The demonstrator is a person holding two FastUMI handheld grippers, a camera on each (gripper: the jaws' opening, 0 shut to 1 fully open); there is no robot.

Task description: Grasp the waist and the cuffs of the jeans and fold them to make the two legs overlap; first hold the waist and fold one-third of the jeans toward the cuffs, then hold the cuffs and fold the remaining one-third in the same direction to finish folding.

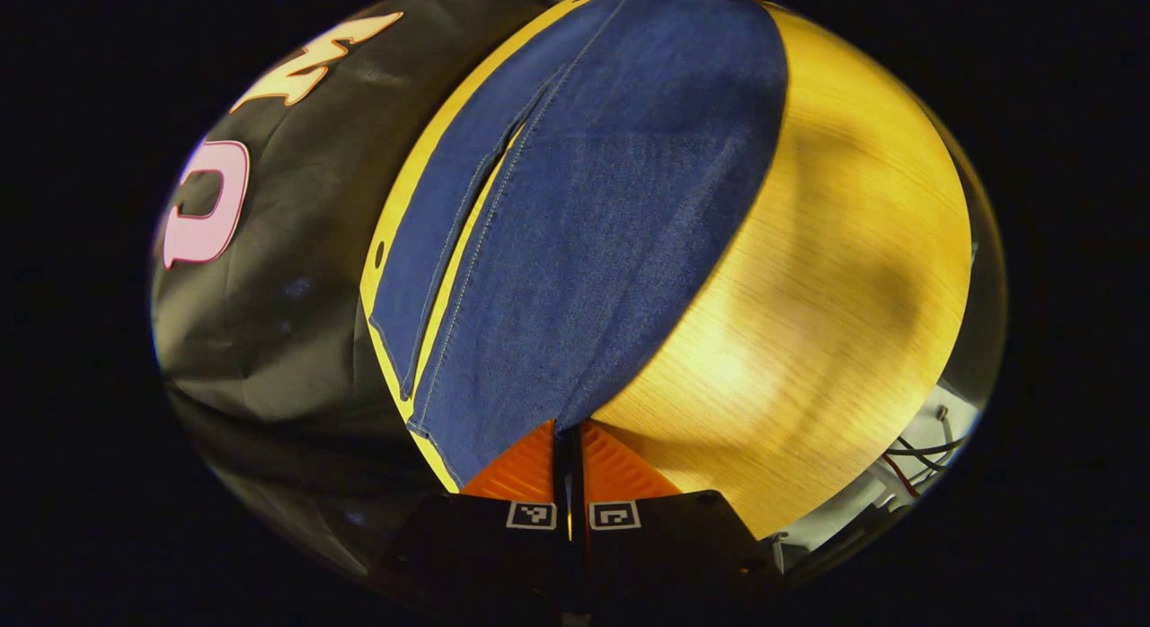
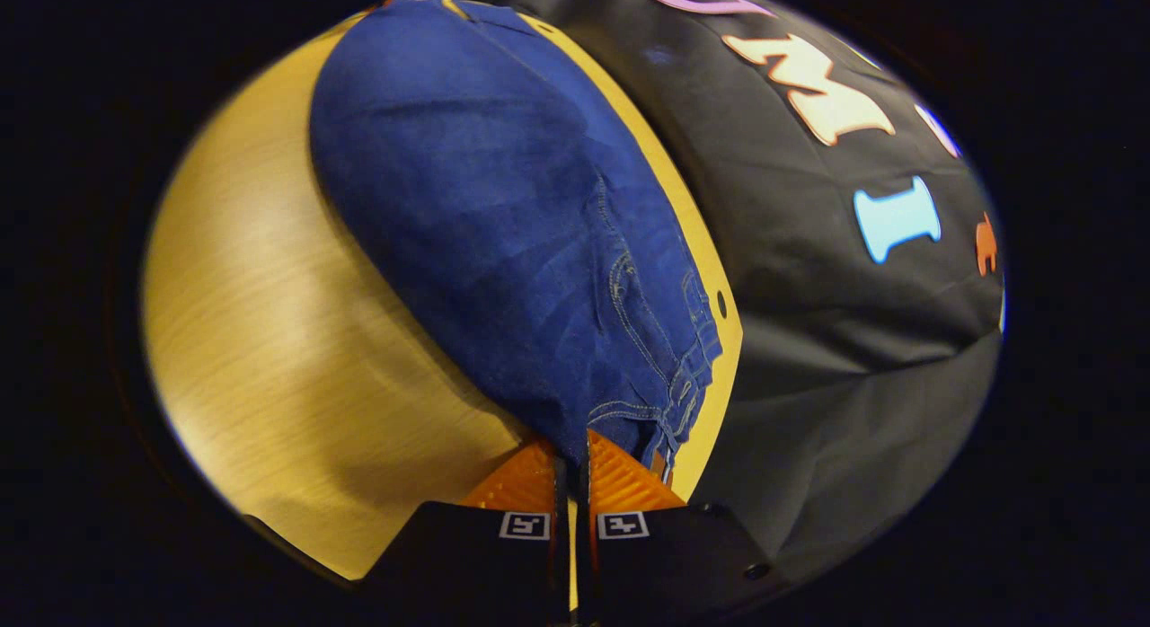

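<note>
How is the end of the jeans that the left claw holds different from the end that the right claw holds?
The left claw pinches the cuff end: flat, smooth, with two legs and a gap between them. The right claw pinches the waist end: bunched and wrinkled, with curved pocket stitching and belt loops. The cuff end has a plain stitched hem; the waist end has thicker layered seams. Both ends are blue denim lying on the wooden table, each gripped between shut fingers.

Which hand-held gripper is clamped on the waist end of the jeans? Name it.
The right hand-held gripper: stitched waistband and pocket seams of the jeans beside its fingers. The left hand-held gripper pinches the plain hemmed cuffs.
</note>
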